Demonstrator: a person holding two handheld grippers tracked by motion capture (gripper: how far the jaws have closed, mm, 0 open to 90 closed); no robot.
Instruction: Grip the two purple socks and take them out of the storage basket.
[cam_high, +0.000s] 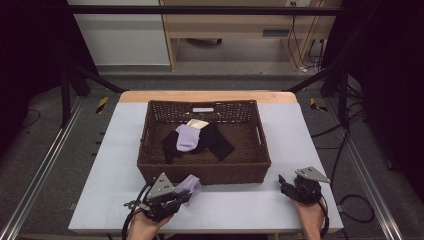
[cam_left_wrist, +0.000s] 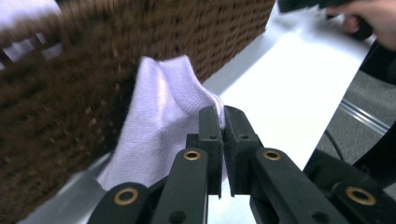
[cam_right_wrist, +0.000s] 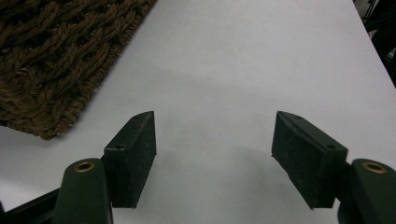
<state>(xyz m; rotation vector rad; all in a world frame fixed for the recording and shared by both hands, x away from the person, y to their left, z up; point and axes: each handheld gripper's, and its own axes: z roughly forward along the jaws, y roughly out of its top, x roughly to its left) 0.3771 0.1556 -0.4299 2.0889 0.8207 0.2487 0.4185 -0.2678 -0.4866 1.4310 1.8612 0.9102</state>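
High view: the left gripper (cam_high: 186, 196) pinches a lavender sock (cam_high: 192, 185) just in front of the wicker basket (cam_high: 205, 172), above the white table (cam_high: 250, 205). Its jaws are clamped tight on one edge of the knit. The sock looks light, soft and limp, so it will likely droop and swing; the bunched edge is a sensible hold. The right gripper (cam_high: 286, 184) rests on the table with its jaws spread wide and nothing between them.

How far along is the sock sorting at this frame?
Done: one lilac sock and dark socks lie in the wicker basket. In hand: the left gripper is shut on a second lilac sock in front of the basket. Left: putting it in; the right gripper rests open on the table.
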